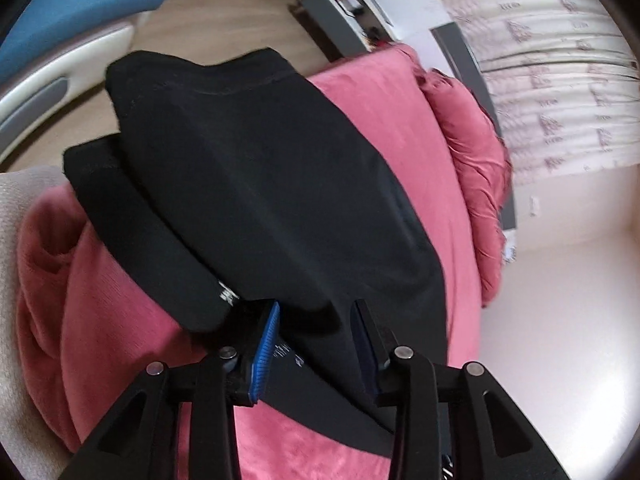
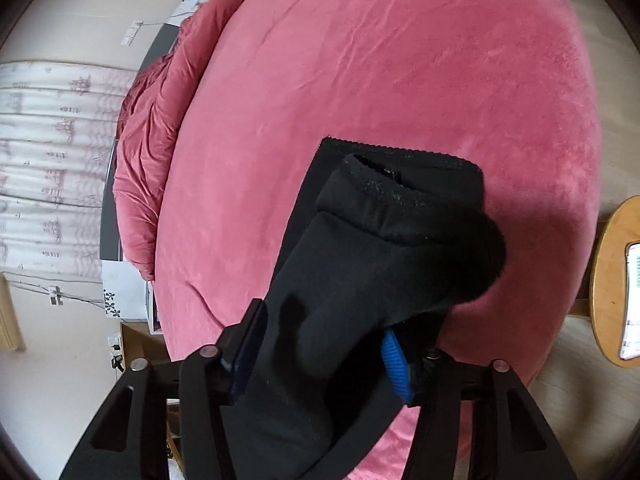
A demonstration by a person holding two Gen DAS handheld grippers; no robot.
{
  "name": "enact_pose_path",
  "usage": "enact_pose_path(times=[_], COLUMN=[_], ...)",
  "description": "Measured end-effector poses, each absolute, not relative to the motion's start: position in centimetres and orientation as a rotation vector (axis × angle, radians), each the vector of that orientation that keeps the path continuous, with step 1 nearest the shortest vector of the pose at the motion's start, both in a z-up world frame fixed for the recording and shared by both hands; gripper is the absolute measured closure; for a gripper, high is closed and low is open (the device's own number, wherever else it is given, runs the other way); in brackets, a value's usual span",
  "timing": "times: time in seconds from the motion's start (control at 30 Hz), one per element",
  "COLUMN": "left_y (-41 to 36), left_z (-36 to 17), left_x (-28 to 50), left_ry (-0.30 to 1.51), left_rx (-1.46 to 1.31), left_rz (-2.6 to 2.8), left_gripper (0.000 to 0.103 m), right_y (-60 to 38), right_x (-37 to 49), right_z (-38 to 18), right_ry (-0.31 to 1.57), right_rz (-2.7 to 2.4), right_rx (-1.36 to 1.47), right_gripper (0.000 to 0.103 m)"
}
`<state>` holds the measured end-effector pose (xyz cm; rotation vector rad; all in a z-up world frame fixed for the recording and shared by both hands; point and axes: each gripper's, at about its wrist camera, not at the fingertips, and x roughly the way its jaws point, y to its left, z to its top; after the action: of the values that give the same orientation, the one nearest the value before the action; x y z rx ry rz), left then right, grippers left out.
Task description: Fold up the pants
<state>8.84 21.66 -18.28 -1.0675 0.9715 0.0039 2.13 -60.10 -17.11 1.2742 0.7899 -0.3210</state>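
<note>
Black pants (image 1: 256, 184) lie folded on a pink bed cover (image 1: 400, 140), one layer lapped over another. My left gripper (image 1: 316, 312) stands over the near end of the pants with its jaws apart, fabric lying between the blue pads (image 1: 266, 344). In the right wrist view the pants (image 2: 384, 248) bunch up between the fingers of my right gripper (image 2: 324, 320), which grips a thick fold of the cloth. The pant hem (image 2: 400, 152) lies on the bed beyond it.
A pink duvet roll (image 1: 476, 184) lies along the bed's far side, also in the right wrist view (image 2: 156, 128). Patterned curtains (image 1: 560, 80) hang behind. A blue chair (image 1: 80, 4) and wooden floor (image 1: 224, 16) are beyond the bed. A round wooden table (image 2: 612, 280) stands at the right.
</note>
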Motion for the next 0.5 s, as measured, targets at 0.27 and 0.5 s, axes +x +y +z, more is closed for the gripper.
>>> enact_pose_path(times=[0.27, 0.5], left_y=[21.8, 22.4], left_z=[-20.0, -16.1], left_x=[9.1, 10.9], left_ry=[0.974, 0.864], left_rx=[-1.191, -1.159], left_rz=[-0.002, -0.095], left_gripper=[0.065, 0.097], right_y=[-59.2, -58.9], right_x=[3.2, 7.3], right_z=[-18.7, -12.6], right_ry=[0.829, 0.828], right_rz=[-0.305, -0.226], right_rx=[1.261, 1.052], right_gripper=[0.082, 0.095])
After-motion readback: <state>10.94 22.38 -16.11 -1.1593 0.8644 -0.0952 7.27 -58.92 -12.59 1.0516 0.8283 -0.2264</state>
